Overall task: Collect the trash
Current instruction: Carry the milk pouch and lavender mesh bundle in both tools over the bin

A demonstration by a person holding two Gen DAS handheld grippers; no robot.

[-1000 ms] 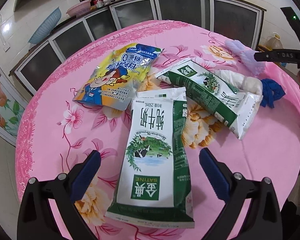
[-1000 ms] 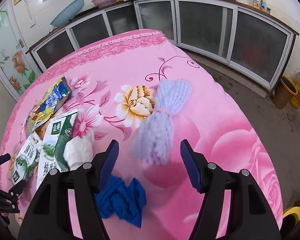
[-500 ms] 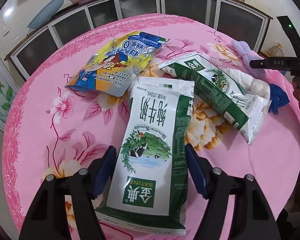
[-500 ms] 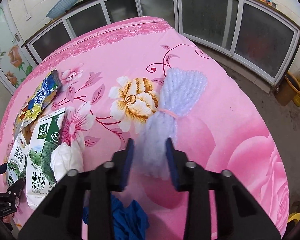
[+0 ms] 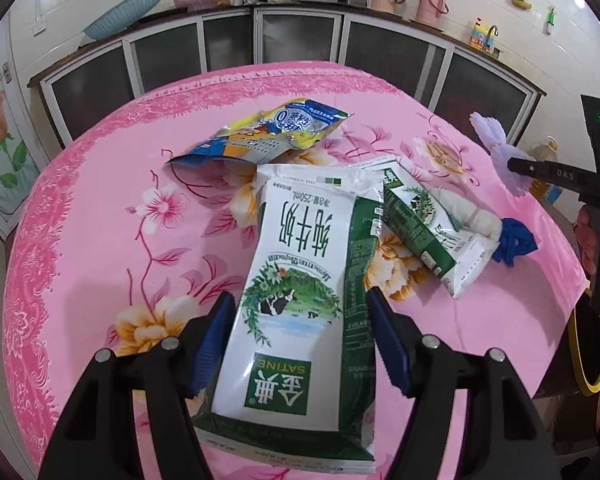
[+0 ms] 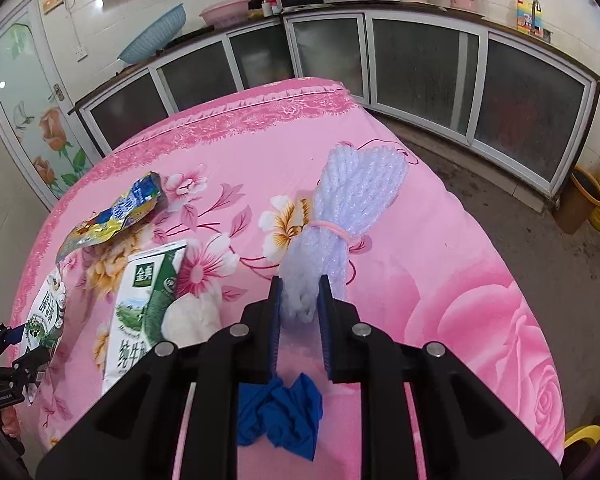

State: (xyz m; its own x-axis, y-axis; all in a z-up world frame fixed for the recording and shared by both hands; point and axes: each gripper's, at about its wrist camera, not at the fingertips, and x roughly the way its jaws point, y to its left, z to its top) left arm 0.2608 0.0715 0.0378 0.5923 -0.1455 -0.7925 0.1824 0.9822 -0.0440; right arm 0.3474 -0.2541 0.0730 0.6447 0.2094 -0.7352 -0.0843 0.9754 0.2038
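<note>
My left gripper (image 5: 300, 336) is shut on a green and white milk pouch (image 5: 300, 280) and holds it tilted above the pink table (image 5: 100, 208). A second milk pouch (image 5: 424, 224) and a yellow and blue snack bag (image 5: 272, 132) lie behind it. My right gripper (image 6: 300, 316) is shut on the near end of a pale lilac foam bundle (image 6: 340, 216) tied with a pink band. A crumpled blue rag (image 6: 280, 412) lies under the right gripper. A white wad (image 6: 192, 316) lies beside the second pouch (image 6: 140, 312).
Glass-fronted cabinets (image 6: 420, 68) curve round behind the table. Oil jugs and a brown bin (image 6: 584, 200) stand on the floor at the right. The right gripper also shows in the left wrist view (image 5: 516, 164), at the table's right edge.
Both grippers have closed: the left on the milk pouch, the right on the lilac bundle. Both have lifted their loads a little.
</note>
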